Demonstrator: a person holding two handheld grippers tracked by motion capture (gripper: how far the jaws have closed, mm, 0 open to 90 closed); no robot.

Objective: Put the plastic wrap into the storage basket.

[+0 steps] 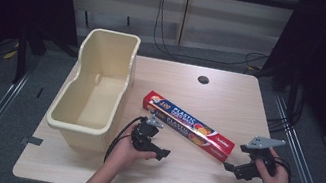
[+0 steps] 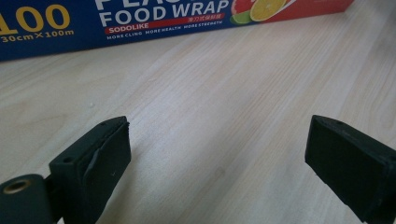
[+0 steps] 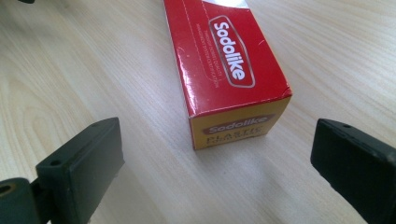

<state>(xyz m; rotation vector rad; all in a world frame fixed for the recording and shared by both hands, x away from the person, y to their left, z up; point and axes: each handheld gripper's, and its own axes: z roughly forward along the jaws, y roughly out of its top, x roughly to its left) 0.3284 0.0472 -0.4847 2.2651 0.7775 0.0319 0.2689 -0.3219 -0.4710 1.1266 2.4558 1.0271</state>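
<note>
Red and blue, the food wrap box (image 1: 188, 126) lies on the table (image 1: 206, 180) beside the cream bin (image 1: 95, 92). Left gripper (image 1: 163, 154) and right gripper (image 1: 228, 167) flank it, jaws spread, empty. Probably approaching; next, closing on its ends.

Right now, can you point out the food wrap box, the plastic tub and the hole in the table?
Food wrap box (image 1: 189, 125), high view, middle of its blue top face.
Plastic tub (image 1: 77, 127), high view, its near rim.
Hole in the table (image 1: 203, 80), high view, centre of the dark opening.
</note>
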